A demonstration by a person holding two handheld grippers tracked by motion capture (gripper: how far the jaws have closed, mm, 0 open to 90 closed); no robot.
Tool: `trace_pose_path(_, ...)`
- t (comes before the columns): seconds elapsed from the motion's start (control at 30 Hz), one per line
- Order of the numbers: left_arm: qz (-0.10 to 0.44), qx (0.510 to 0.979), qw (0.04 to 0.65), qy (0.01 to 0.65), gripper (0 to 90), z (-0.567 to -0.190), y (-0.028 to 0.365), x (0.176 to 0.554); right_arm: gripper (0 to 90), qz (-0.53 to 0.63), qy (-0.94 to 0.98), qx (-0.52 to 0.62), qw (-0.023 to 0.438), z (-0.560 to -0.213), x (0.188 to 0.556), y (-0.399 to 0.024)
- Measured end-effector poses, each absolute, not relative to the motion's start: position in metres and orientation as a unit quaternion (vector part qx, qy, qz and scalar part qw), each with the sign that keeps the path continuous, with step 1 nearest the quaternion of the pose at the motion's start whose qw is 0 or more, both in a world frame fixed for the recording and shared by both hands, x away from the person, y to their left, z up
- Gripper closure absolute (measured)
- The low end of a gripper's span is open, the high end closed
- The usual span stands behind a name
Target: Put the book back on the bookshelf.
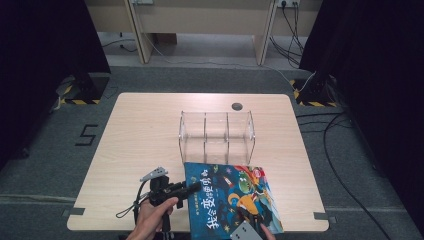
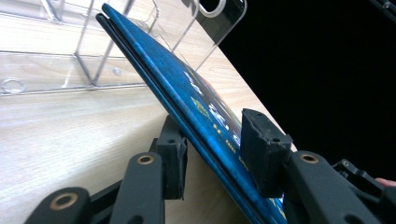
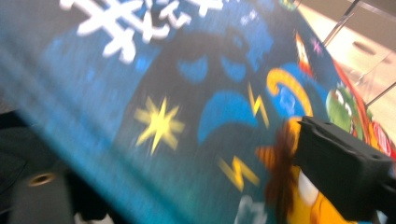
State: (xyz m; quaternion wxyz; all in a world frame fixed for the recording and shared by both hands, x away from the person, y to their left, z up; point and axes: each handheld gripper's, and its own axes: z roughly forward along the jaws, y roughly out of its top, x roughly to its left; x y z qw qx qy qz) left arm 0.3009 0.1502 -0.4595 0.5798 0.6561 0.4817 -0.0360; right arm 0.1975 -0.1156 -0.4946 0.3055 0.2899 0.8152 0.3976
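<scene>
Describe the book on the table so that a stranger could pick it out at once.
Start at the light wooden table and find the clear acrylic rack with three slots near its middle. Just in front of it, at the near edge, is the book, clamped at its spine side by the left gripper. Its dark blue cartoon cover with white characters is the only colourful thing there.

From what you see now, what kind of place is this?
Probably a recording lab or studio: black curtains hang on both sides, yellow-black hazard tape marks the grey carpet, and one light wooden table stands alone.
</scene>
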Motion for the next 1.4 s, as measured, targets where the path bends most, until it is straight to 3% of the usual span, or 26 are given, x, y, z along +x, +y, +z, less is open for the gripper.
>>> trace_pose_path(0.3, -0.037, 0.657, 0.579, 0.482, 59.8, -0.462, 0.150, 0.302, 40.4, 0.370, 0.819, 0.233, 0.372, -0.493, 0.184, -0.107)
trace_pose_path(0.5, -0.045, 0.655, 0.588, 0.472, 55.8, -0.459, 0.149, 0.301, 45.1, 0.379, 0.805, 0.247, 0.383, -0.490, 0.181, -0.110)
trace_pose_path(0.93, -0.069, 0.680, 0.573, 0.453, 35.6, -0.459, 0.151, 0.304, 46.0, 0.463, 0.760, 0.300, 0.343, -0.474, 0.187, -0.130)
trace_pose_path(1.4, -0.096, 0.666, 0.581, 0.458, 26.6, -0.463, 0.160, 0.309, 45.9, 0.497, 0.740, 0.321, 0.319, -0.465, 0.192, -0.141)
